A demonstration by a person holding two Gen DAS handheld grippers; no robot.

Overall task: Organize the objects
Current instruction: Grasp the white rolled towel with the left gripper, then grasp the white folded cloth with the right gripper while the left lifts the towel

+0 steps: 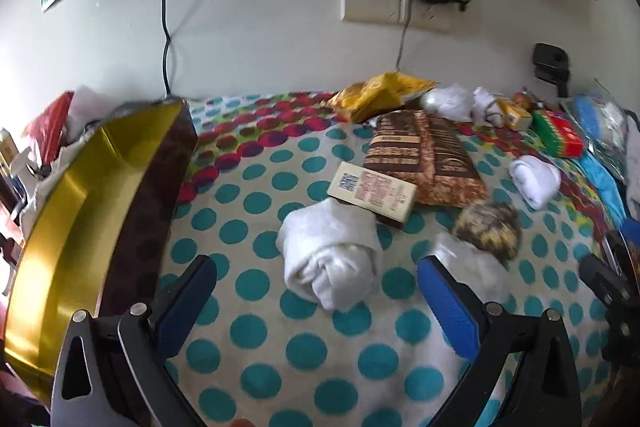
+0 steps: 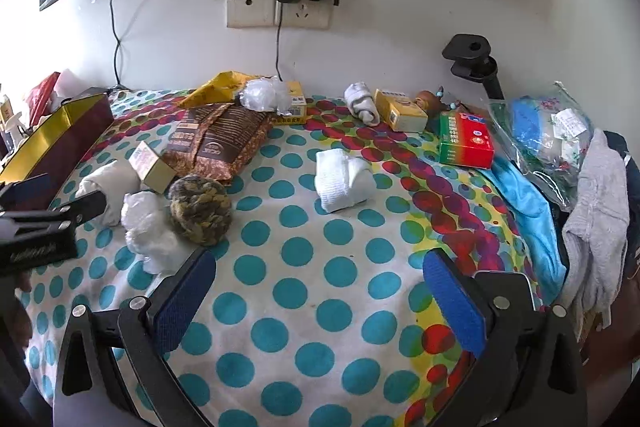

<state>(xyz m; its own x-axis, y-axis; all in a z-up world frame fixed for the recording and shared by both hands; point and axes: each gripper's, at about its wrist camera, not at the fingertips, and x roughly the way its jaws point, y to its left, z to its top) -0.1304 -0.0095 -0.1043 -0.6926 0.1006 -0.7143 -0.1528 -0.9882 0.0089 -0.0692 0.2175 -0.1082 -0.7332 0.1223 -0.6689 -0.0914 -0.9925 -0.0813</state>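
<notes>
Gold-lined, the dark rectangular box (image 1: 80,211) at left frame looks empty while rolled white sock (image 1: 332,259) and clutter still litter the dotted blanket (image 1: 280,347), left gripper (image 1: 316,291) and right gripper (image 2: 320,283) both spread, grasping nothing.

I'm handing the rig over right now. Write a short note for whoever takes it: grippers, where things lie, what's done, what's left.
Left gripper: open, empty, jaws either side of the rolled white towel.
Right gripper: open, empty, over bare cloth.
Gold-lined box: far left; the part in view holds nothing.
On the dotted cloth: cream carton resting partly on the brown snack bag, yarn ball, folded white socks, green-red box, yellow box.
Done: nothing visibly sorted.
Left: everything; the towel looks like the likely first pick.
</notes>
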